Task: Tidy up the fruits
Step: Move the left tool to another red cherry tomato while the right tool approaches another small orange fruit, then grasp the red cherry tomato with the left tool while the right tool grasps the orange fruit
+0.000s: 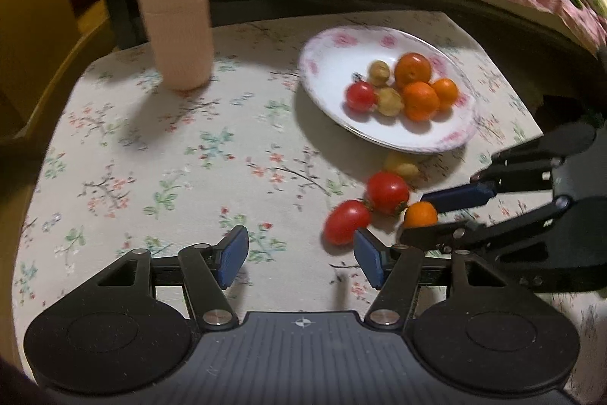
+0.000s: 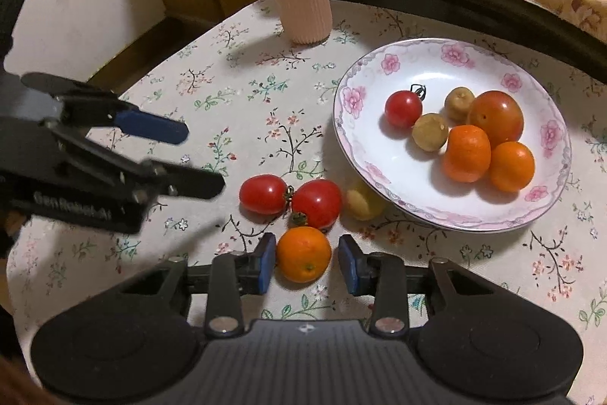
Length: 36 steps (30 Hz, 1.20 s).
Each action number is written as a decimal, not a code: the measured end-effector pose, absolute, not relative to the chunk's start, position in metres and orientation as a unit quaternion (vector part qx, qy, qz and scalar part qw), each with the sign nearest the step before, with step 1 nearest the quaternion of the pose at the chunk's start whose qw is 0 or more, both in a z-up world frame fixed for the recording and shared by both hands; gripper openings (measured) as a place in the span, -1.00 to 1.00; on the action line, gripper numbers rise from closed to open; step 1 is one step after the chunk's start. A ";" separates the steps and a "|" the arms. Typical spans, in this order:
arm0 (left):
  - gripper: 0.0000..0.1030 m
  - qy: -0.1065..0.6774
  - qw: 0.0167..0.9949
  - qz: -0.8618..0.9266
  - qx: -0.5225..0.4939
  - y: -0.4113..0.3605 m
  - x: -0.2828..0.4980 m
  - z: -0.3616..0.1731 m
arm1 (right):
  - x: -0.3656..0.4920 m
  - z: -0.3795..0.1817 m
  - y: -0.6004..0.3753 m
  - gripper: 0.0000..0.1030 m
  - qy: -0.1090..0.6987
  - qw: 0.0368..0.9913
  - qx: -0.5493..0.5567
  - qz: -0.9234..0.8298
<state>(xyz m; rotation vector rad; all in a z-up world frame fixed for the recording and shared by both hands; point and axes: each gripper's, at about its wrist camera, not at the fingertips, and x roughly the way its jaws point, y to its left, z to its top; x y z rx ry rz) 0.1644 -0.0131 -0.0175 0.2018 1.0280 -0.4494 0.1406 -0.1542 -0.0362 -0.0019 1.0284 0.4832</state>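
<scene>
The small round orange citrus fruit point(image 2: 303, 254) sits on the floral-clothed counter point(image 2: 242, 82) between my right hand-held gripper point(image 2: 306, 262) pads, not yet pinched; light, firm, rollable, so I'd squeeze its middle; left hand-held gripper point(image 1: 299, 255) released; flowered white plate point(image 2: 546, 200) near.

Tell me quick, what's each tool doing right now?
Left tool: open, holding nothing.
Right tool: open, its pads either side of the small orange on the table, not clamped on it.
</scene>
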 end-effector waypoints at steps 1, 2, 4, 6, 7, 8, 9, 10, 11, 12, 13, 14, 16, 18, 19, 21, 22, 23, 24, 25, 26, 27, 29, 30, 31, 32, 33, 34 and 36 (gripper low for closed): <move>0.33 0.487 0.839 -0.219 0.099 -0.016 0.164 -0.019 | 0.139 -0.035 -0.155 -0.38 0.489 0.842 -0.002 0.227; 0.33 0.488 0.836 -0.227 0.103 -0.019 0.163 -0.020 | 0.138 -0.033 -0.158 -0.38 0.490 0.842 -0.001 0.226; 0.33 0.489 0.832 -0.238 0.112 -0.025 0.161 -0.023 | 0.134 -0.030 -0.165 -0.38 0.490 0.843 0.001 0.222; 0.31 0.489 0.828 -0.244 0.124 -0.032 0.160 -0.029 | 0.132 -0.027 -0.172 -0.38 0.490 0.845 0.004 0.214; 0.29 0.489 0.827 -0.246 0.128 -0.034 0.161 -0.032 | 0.132 -0.026 -0.176 -0.39 0.491 0.845 0.008 0.212; 0.28 0.488 0.826 -0.249 0.132 -0.037 0.161 -0.034 | 0.131 -0.025 -0.179 -0.39 0.490 0.846 0.012 0.210; 0.25 0.487 0.826 -0.251 0.136 -0.039 0.162 -0.036 | 0.131 -0.024 -0.181 -0.39 0.490 0.846 0.014 0.209; 0.24 0.486 0.825 -0.254 0.139 -0.041 0.163 -0.038 | 0.130 -0.024 -0.183 -0.39 0.490 0.846 0.016 0.209; 0.23 0.485 0.824 -0.256 0.141 -0.044 0.165 -0.040 | 0.130 -0.024 -0.185 -0.39 0.492 0.845 0.018 0.210; 0.23 0.485 0.823 -0.257 0.143 -0.046 0.166 -0.041 | 0.130 -0.025 -0.185 -0.39 0.493 0.844 0.018 0.209; 0.23 0.486 0.822 -0.259 0.145 -0.048 0.167 -0.043 | 0.129 -0.026 -0.186 -0.38 0.496 0.843 0.016 0.208; 0.23 0.488 0.820 -0.260 0.146 -0.049 0.167 -0.046 | 0.129 -0.027 -0.187 -0.39 0.498 0.842 0.015 0.207; 0.23 0.482 0.823 -0.260 0.154 -0.052 0.167 -0.047 | 0.128 -0.031 -0.189 -0.38 0.507 0.838 0.015 0.202; 0.21 0.479 0.824 -0.259 0.158 -0.054 0.167 -0.048 | 0.128 -0.033 -0.192 -0.38 0.510 0.838 0.015 0.194; 0.21 0.479 0.825 -0.257 0.156 -0.054 0.168 -0.048 | 0.128 -0.034 -0.193 -0.38 0.513 0.837 0.014 0.191; 0.06 0.477 0.826 -0.256 0.157 -0.056 0.169 -0.049 | 0.128 -0.033 -0.195 -0.38 0.514 0.837 0.017 0.190; -0.12 0.477 0.826 -0.257 0.157 -0.056 0.168 -0.048 | 0.128 -0.033 -0.194 -0.38 0.514 0.837 0.013 0.190; -0.21 0.477 0.826 -0.256 0.158 -0.056 0.168 -0.047 | 0.127 -0.032 -0.194 -0.39 0.513 0.837 0.011 0.190; -0.27 0.478 0.826 -0.254 0.159 -0.056 0.167 -0.046 | 0.125 -0.031 -0.195 -0.39 0.513 0.837 0.011 0.190; -0.27 0.478 0.826 -0.253 0.159 -0.056 0.166 -0.046 | 0.125 -0.031 -0.195 -0.39 0.514 0.837 0.011 0.190; -0.27 0.478 0.827 -0.252 0.158 -0.055 0.165 -0.046 | 0.125 -0.030 -0.195 -0.39 0.513 0.837 0.011 0.189; -0.27 0.479 0.827 -0.250 0.157 -0.055 0.164 -0.046 | 0.125 -0.030 -0.195 -0.39 0.512 0.838 0.009 0.188; -0.28 0.484 0.824 -0.249 0.158 -0.055 0.161 -0.044 | 0.126 -0.029 -0.195 -0.39 0.512 0.839 0.007 0.187; -0.28 0.487 0.823 -0.248 0.157 -0.055 0.158 -0.044 | 0.125 -0.028 -0.195 -0.39 0.512 0.838 0.006 0.188; -0.28 0.489 0.823 -0.245 0.156 -0.054 0.154 -0.042 | 0.125 -0.027 -0.194 -0.39 0.512 0.838 0.004 0.190; -0.28 0.492 0.822 -0.241 0.156 -0.053 0.149 -0.041 | 0.124 -0.027 -0.193 -0.39 0.512 0.838 0.001 0.191; -0.28 0.494 0.821 -0.240 0.156 -0.053 0.144 -0.040 | 0.123 -0.027 -0.192 -0.39 0.511 0.837 -0.003 0.193; -0.28 0.495 0.821 -0.238 0.156 -0.052 0.139 -0.039 | 0.123 -0.027 -0.189 -0.39 0.511 0.837 -0.007 0.195; -0.28 0.501 0.819 -0.236 0.154 -0.051 0.127 -0.039 | 0.122 -0.029 -0.187 -0.39 0.513 0.835 -0.013 0.199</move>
